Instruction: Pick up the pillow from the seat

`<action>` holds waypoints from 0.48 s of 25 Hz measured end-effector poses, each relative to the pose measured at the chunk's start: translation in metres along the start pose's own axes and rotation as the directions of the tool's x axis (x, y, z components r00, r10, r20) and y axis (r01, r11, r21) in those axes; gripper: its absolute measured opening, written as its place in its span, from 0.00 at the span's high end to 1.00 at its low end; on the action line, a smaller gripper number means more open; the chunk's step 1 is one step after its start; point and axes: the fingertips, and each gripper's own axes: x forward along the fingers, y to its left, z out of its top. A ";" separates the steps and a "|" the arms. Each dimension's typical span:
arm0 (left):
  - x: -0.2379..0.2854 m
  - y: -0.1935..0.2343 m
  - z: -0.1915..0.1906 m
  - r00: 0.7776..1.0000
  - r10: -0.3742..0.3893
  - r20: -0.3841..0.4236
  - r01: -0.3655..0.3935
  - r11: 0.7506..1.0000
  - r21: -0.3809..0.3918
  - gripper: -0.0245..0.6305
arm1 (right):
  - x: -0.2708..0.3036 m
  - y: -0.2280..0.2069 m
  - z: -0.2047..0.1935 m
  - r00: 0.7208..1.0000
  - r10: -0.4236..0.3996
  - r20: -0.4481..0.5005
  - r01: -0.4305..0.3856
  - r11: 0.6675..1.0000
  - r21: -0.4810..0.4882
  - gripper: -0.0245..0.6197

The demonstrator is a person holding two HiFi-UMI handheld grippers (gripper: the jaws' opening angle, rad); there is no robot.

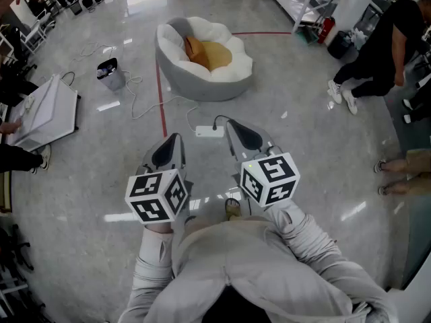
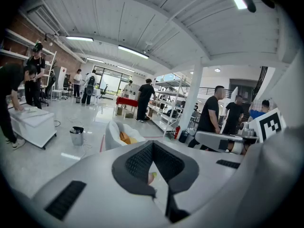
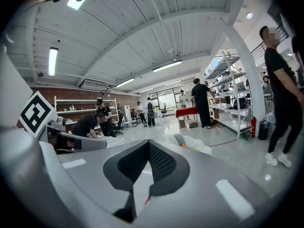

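With nothing yet picked up, I hold my left gripper (image 1: 174,141) and right gripper (image 1: 236,128) clenched and empty, well apart from the orange pillow (image 1: 194,51) lying in the white seat (image 1: 202,86) ahead, approach and grasp yet to come.

Both closed, left tongs (image 1: 176,138) and right tongs (image 1: 230,123) point forward.

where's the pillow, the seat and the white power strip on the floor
pillow (image 1: 195,51), head view, middle of its orange face
seat (image 1: 237,67), head view, white padded rim on the right
power strip (image 1: 209,131), head view, centre of its white body
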 end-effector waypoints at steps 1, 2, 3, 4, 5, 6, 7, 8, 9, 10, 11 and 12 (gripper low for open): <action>0.005 -0.003 0.001 1.000 0.002 0.006 -0.002 1.000 -0.004 0.96 | -0.001 -0.004 0.002 1.000 0.004 0.002 -0.004 1.000 -0.010 0.96; 0.009 -0.007 0.002 1.000 0.004 0.012 -0.003 1.000 -0.008 0.96 | -0.002 -0.009 0.004 1.000 0.007 0.004 -0.007 1.000 -0.018 0.96; 0.014 -0.011 0.002 1.000 0.004 0.015 -0.004 1.000 -0.009 0.96 | -0.003 -0.013 0.005 1.000 0.010 0.005 -0.010 1.000 -0.025 0.96; 0.019 -0.015 0.002 1.000 0.004 0.016 -0.004 1.000 -0.007 0.96 | -0.004 -0.017 0.005 1.000 0.013 0.004 -0.013 0.999 -0.030 0.96; 0.023 -0.020 0.002 1.000 0.002 0.014 -0.002 1.000 0.000 0.96 | -0.006 -0.022 0.004 1.000 0.015 0.001 -0.015 0.999 -0.033 0.96; 0.028 -0.025 0.000 1.000 0.001 0.010 -0.001 1.000 0.010 0.96 | -0.009 -0.026 0.002 1.000 0.018 -0.004 -0.018 0.999 -0.036 0.96; 0.031 -0.030 -0.001 1.000 0.002 0.005 -0.002 1.000 0.020 0.96 | -0.011 -0.029 -0.001 1.000 0.022 -0.013 -0.023 0.999 -0.039 0.96; 0.034 -0.034 -0.003 1.000 0.005 -0.001 -0.005 1.000 0.028 0.96 | -0.013 -0.033 -0.005 0.999 0.029 -0.023 -0.030 0.999 -0.038 0.96; 0.037 -0.037 -0.004 1.000 0.007 -0.005 -0.007 0.999 0.033 0.96 | -0.016 -0.036 -0.009 0.999 0.039 -0.031 -0.040 0.999 -0.034 0.96; 0.040 -0.040 -0.004 1.000 0.009 -0.006 -0.009 0.999 0.037 0.96 | -0.018 -0.040 -0.012 0.998 0.048 -0.034 -0.049 0.998 -0.027 0.96; 0.043 -0.043 -0.004 1.000 0.010 -0.006 -0.010 0.999 0.043 0.96 | -0.020 -0.043 -0.015 0.998 0.055 -0.034 -0.056 0.998 -0.021 0.96; 0.046 -0.045 -0.004 1.000 0.012 -0.007 -0.012 0.999 0.049 0.96 | -0.021 -0.047 -0.017 0.998 0.060 -0.034 -0.060 0.998 -0.017 0.96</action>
